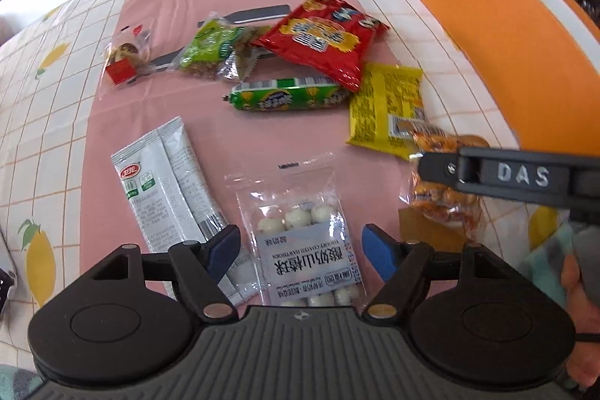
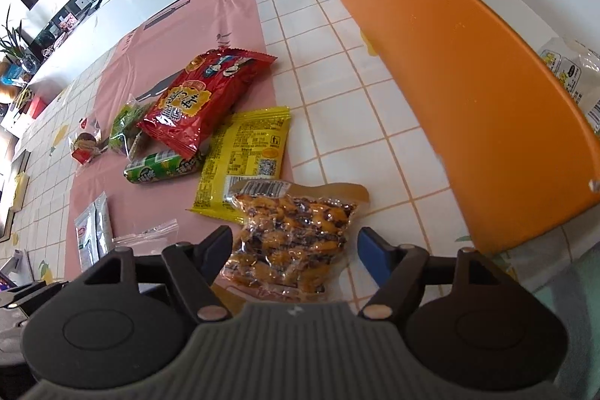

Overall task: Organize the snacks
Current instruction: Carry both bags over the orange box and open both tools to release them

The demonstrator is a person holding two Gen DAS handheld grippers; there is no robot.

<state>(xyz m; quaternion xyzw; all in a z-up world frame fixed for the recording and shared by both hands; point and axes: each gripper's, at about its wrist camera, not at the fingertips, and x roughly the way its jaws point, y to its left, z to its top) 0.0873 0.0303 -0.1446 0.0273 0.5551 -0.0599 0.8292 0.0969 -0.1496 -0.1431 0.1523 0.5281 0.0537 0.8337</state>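
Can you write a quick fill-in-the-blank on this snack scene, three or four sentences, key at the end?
1. The left tool hangs open over a clear bag of white ____.
2. The red snack bag partly covers a green ____.
3. The right tool is open over a vacuum pack of nuts that overlaps the ____ packet.
4. The orange box already holds ____ packet.

Missing words: balls; sausage; yellow; one
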